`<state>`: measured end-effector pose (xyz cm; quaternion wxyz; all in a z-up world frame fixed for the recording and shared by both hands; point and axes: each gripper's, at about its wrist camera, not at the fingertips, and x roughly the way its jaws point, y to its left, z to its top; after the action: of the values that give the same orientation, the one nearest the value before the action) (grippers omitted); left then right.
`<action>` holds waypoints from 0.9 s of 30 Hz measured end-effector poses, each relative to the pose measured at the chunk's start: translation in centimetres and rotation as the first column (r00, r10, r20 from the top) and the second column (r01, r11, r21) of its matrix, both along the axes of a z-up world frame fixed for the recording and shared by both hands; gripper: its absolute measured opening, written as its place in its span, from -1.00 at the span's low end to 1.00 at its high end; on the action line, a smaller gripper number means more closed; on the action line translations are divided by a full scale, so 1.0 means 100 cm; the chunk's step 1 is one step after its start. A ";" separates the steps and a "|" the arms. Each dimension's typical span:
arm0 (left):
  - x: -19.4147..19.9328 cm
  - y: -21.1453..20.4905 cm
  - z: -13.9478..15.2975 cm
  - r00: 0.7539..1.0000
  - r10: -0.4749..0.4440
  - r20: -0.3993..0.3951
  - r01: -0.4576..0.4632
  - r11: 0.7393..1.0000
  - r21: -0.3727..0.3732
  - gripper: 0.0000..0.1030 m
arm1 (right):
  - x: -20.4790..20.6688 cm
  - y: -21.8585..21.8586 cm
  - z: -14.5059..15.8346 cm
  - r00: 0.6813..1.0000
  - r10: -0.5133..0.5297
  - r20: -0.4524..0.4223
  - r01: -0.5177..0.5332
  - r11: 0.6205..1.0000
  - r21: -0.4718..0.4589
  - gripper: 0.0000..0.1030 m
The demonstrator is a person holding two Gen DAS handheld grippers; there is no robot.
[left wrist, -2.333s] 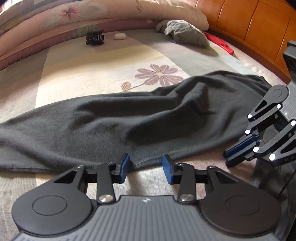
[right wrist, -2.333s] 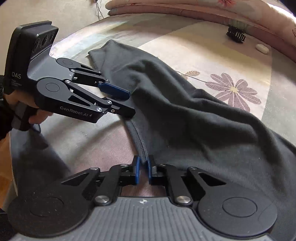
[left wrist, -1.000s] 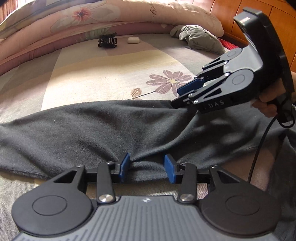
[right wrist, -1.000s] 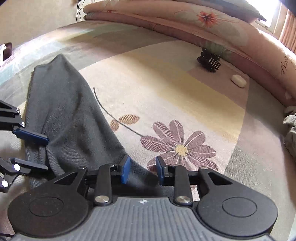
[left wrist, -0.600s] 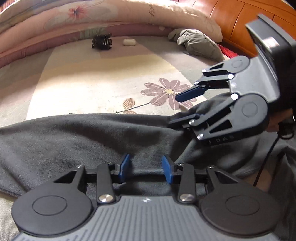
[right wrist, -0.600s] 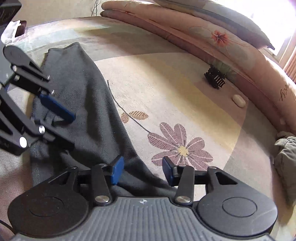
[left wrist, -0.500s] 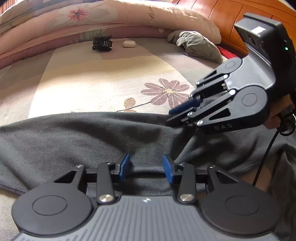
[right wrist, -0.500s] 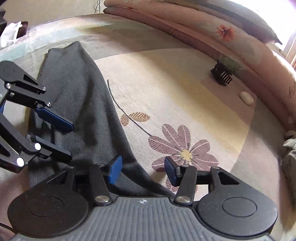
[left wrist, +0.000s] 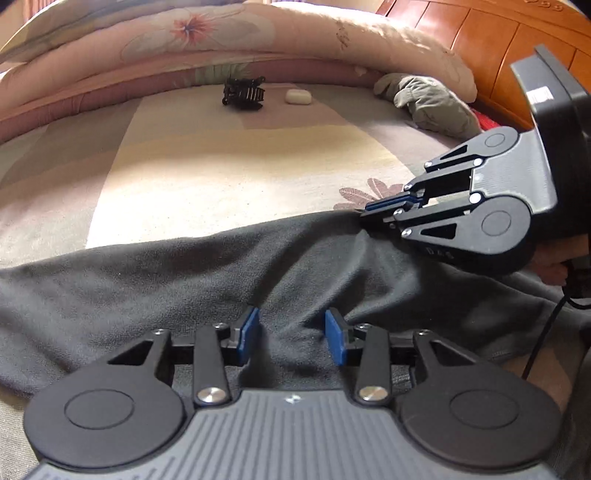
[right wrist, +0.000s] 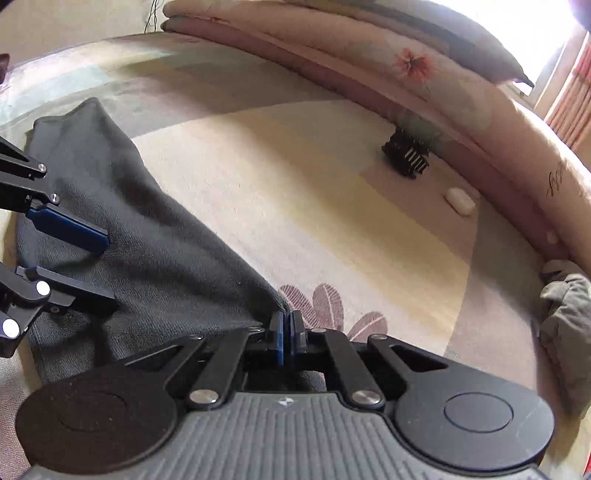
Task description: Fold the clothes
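A dark grey garment (left wrist: 166,273) lies stretched across the bed, and it also shows in the right wrist view (right wrist: 147,258). My left gripper (left wrist: 291,338) is open, its blue pads on either side of a raised fold at the garment's near edge. My right gripper (right wrist: 287,332) is shut on the garment's far edge, pinching a peak of cloth; in the left wrist view it (left wrist: 373,211) sits at the right over the far hem. The left gripper's open fingers (right wrist: 74,230) show at the left of the right wrist view.
The bed has a floral sheet (left wrist: 229,177). A black hair clip (left wrist: 242,94) and a small white case (left wrist: 298,96) lie near the rolled quilt (left wrist: 221,33). A grey-green crumpled garment (left wrist: 432,103) lies by the wooden headboard (left wrist: 491,48).
My right gripper has closed from open onto the garment's far edge. My left gripper has stayed open over the near fold.
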<state>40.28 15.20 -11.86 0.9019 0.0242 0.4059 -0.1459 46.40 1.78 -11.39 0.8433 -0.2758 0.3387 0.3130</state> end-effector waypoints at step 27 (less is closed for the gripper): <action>-0.002 0.033 -0.003 0.999 0.032 0.015 -0.033 0.996 0.087 -0.13 | -0.007 -0.214 0.022 0.969 -0.226 -0.097 0.228 0.974 0.005 -0.16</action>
<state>40.05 18.54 -12.16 0.9049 0.0577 0.4062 -0.1132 45.72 -19.64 -9.21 0.8585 -0.2131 0.4057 0.2301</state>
